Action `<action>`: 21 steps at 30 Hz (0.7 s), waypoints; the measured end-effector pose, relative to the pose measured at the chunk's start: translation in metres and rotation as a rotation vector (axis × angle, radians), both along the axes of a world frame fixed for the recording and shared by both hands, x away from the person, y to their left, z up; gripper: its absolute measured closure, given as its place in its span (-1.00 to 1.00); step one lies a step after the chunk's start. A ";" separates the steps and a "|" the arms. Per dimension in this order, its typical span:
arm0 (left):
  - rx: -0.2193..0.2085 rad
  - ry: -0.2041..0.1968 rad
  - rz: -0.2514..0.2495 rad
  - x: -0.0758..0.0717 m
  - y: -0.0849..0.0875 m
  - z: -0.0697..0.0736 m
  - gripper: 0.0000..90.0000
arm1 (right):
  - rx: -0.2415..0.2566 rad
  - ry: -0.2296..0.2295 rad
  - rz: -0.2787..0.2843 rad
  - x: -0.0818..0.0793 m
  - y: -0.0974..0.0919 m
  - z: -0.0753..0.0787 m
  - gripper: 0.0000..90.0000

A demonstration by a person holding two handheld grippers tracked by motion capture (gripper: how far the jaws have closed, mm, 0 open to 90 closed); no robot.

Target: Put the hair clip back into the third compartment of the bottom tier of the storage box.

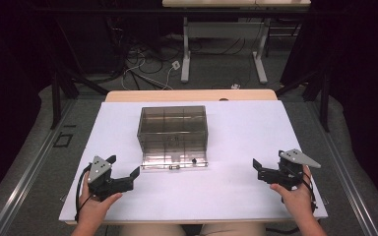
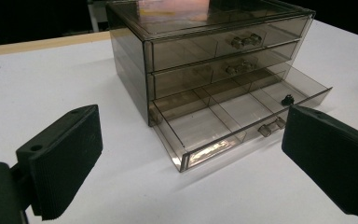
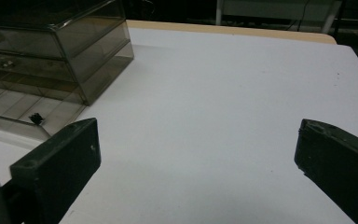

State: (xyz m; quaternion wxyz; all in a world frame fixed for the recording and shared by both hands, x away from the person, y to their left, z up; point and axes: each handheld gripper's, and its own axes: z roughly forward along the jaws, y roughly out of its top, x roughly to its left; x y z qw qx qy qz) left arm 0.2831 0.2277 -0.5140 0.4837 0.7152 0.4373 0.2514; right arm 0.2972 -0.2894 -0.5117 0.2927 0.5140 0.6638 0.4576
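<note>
Resting low over the white table [image 1: 236, 142], the left gripper [image 1: 124, 171] has its jaws spread wide with nothing between them, and the right gripper [image 1: 266, 166] is equally wide and empty, each held in a hand at the near corners. Between them, toward the middle of the table, stands a smoky clear three-drawer organizer [image 2: 205, 56]. Its bottom drawer [image 2: 242, 116] is pulled out, and a small black object [image 2: 287, 99] lies in one of its compartments near the front wall.
</note>
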 end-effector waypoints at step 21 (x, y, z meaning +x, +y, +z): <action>0.002 0.004 -0.004 0.000 0.000 0.000 -0.89 | 0.044 0.063 -0.102 0.012 -0.030 -0.025 -0.97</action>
